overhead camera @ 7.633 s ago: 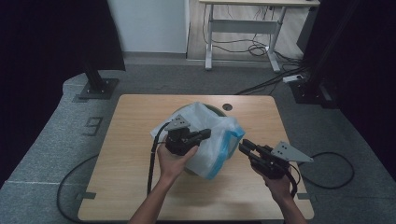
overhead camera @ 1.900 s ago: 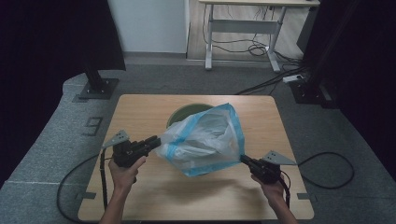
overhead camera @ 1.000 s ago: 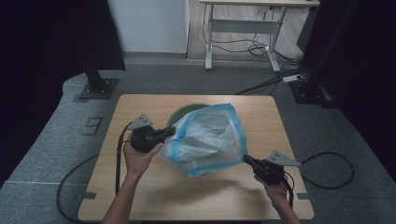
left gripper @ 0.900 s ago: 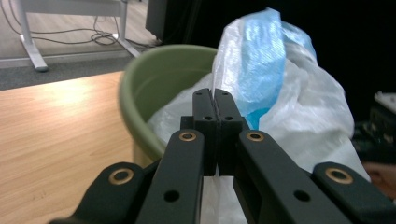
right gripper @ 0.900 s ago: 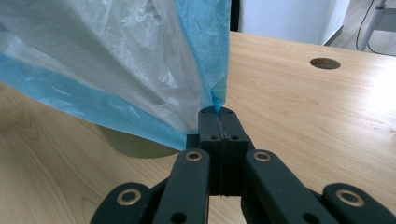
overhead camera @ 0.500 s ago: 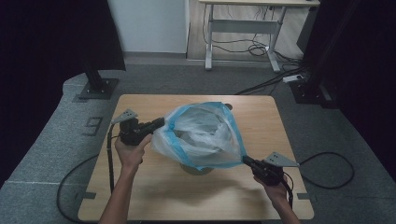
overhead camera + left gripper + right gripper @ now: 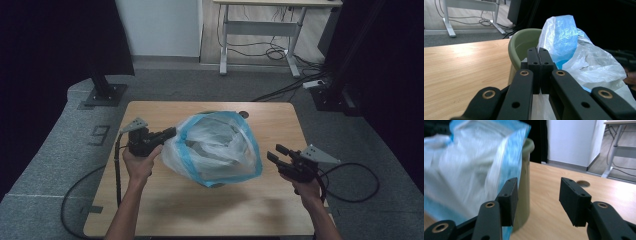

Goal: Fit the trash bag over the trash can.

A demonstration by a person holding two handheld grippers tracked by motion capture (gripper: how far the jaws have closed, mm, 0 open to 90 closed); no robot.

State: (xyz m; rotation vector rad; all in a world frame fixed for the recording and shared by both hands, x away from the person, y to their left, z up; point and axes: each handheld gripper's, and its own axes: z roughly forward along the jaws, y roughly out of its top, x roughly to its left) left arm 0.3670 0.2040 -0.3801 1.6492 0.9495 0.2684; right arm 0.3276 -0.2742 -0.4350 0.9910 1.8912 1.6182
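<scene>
Two handheld grippers, both matte black. Left gripper (image 7: 167,134) has flat black linkage arms with brass-coloured pivot pins and small screw holes, blocky rectangular pads (image 7: 534,65), a grey three-cornered plate on top, and a black cable trailing off the table edge. Right gripper (image 7: 276,153) is the same build: grey triangular plate, brass pins, black looping cable. Forearms bare, no sleeves or gloves visible.

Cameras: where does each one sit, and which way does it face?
High view: above the person's side, facing forward and down at the table; both forearms show.
Left gripper view: rides the left hand-held gripper, jaws shut on the plastic bag.
Right gripper view: rides the right hand-held gripper, open.
Both gripper views share the green bin.
</scene>
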